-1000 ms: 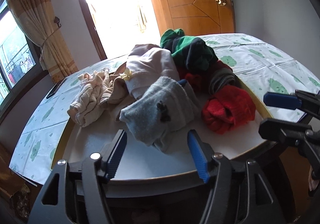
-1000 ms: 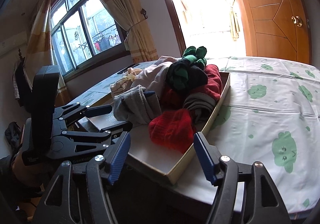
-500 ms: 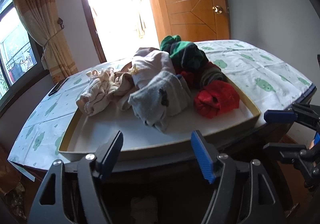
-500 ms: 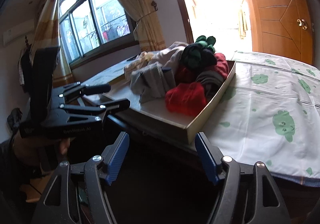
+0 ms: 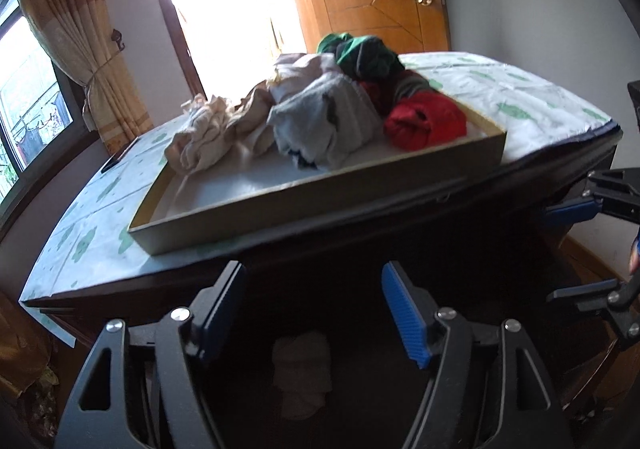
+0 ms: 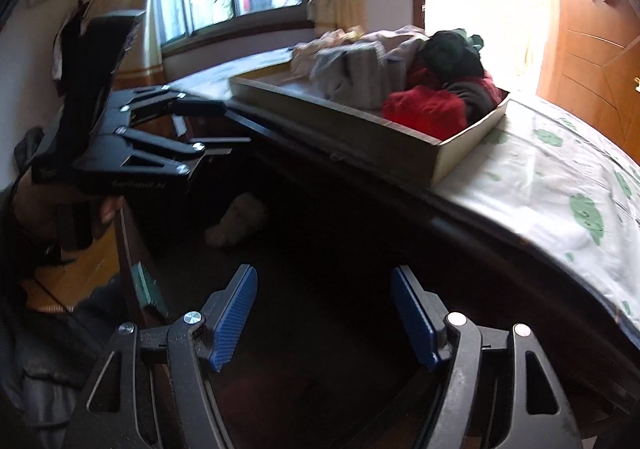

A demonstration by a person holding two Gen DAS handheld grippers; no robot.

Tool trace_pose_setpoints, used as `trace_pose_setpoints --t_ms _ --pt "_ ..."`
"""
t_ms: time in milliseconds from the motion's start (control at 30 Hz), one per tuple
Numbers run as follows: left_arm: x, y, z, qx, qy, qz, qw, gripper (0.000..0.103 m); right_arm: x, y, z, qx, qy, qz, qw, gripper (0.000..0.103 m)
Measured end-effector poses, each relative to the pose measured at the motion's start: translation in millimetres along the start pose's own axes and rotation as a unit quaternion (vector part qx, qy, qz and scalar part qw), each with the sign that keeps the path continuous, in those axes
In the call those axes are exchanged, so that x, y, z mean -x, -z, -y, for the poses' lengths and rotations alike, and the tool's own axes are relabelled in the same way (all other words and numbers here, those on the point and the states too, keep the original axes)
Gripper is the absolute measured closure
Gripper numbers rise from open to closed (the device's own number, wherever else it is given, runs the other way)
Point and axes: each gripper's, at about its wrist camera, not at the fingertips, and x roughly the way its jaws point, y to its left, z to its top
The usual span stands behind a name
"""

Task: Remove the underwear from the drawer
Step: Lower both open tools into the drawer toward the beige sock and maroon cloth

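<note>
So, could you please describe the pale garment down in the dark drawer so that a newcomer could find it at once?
Start at the table with the green-patterned cloth and the shallow tray of piled clothes. Look below the table edge into the dark drawer. The pale garment is a beige bundle lying alone there, the only light thing against the dark.

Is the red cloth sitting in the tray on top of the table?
Yes, the red cloth lies inside the tray, at its right end beside the grey bundle.
</note>
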Motion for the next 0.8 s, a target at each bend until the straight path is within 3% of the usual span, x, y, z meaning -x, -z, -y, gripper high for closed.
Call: trace_pose_setpoints --t_ms 200,433,800 --pt "-17.1 20.8 -10.4 -0.024 -0.008 -0.060 0.9978 0.028 -13.7 8.1 -14.4 0.034 -0.005 -0.039 0.999 0.032" --pt "-53.5 40.0 -7.4 -0.063 0.014 -0.152 0.9863 0.028 -37.6 14.7 -18.5 0.038 -0.010 -0.099 0.994 0.032" --pt "-88.0 41.9 0.0 -0.083 0.033 -0.223 0.9707 0.028 -55.5 25.2 -25.8 0.050 -0.009 -0.145 0.988 0.032"
